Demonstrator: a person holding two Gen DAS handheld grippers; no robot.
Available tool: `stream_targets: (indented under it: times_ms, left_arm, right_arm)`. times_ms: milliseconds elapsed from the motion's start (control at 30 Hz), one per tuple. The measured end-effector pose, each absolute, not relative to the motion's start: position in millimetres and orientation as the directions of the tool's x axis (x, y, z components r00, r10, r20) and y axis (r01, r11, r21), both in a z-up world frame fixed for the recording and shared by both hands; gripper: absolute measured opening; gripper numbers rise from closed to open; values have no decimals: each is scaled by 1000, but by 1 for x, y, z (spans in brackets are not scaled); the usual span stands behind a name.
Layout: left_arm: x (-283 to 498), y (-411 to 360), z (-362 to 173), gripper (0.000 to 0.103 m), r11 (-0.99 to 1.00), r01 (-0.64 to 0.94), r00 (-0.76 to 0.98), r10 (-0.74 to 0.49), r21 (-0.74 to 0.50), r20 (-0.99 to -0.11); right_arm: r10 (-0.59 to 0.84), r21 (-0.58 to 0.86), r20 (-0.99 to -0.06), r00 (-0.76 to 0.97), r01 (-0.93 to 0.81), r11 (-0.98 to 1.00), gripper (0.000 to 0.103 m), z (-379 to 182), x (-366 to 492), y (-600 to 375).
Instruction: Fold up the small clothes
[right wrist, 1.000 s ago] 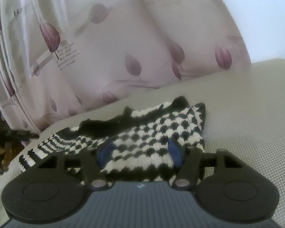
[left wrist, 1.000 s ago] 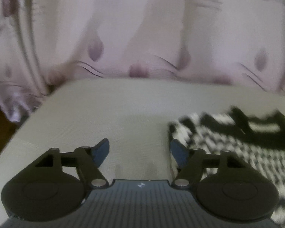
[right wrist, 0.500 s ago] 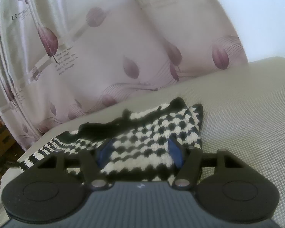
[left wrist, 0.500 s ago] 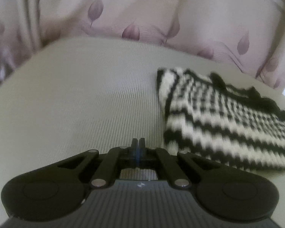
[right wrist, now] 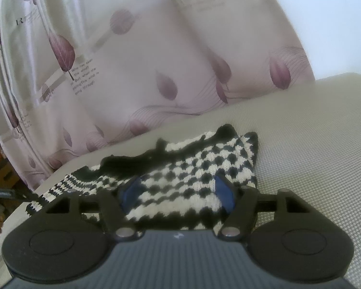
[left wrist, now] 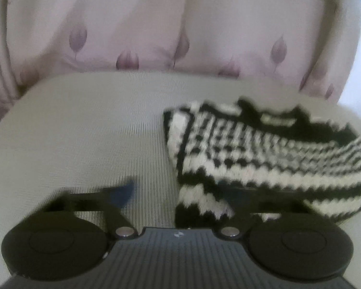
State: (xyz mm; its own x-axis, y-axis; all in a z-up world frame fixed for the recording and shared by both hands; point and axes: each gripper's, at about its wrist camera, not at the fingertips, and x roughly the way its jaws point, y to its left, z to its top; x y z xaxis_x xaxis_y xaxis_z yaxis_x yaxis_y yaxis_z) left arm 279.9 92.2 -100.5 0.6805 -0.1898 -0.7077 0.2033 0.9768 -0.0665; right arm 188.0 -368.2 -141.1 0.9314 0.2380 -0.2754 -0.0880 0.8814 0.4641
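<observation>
We are opening the left claw (left wrist: pixel 187 193) around a corner of the knit (left wrist: pixel 264 159) to pinch it; our right claw (right wrist: pixel 178 190) hangs apart over the hem.

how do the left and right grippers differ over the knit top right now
Left gripper sits at the knit top's striped corner; right gripper sits over its checked middle. Left shows one finger over bare cushion, the other hidden by the knit; right shows both fingers over knit. Left's fingers are opening, with the corner between them. Shared: both open, neither pinching the top.
</observation>
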Motion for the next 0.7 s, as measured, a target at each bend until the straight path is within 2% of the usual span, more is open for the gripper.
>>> stream_targets:
  times_ms: [33,200,333,400,433,500,567,700]
  left_arm:
    - [277,96,-103,16,973,198,666,-225,-121,-712]
    - [232,108,-93,14,976,151,698,-218,-157,-682]
    - [213,106,-98,15,980,171,716,-193,-100,-671]
    - [216,102,-95,23,983,163,746,-182,-90,-640]
    - [217,99,-92,33,985,157,759,-167,-71,-630]
    - [216,93,-83,80,986,157,780,-153,-47,-607]
    - [213,85,-73,87,986,163,815,-152,-31,-559]
    - [220,63,-67,86,987,159,843,-124,23,-523]
  right_arm:
    - [239,466,-276,931,-88,880,68,-141,188,-369]
    - [243,471,-266,933,-94,877,68,-142,187,-370]
    - [257,494,-250,933,-106,863,71,-143,185,-375]
    - [261,496,-258,930,-104,862,72,-143,187,-375]
    - [259,491,-264,929,-102,865,72,-142,188,-374]
    - [255,478,-266,929,-103,872,73,-141,187,-372]
    - [252,470,-269,930,-102,877,73,-141,187,-371]
    - [255,475,-266,930,-103,874,73,-141,187,-371]
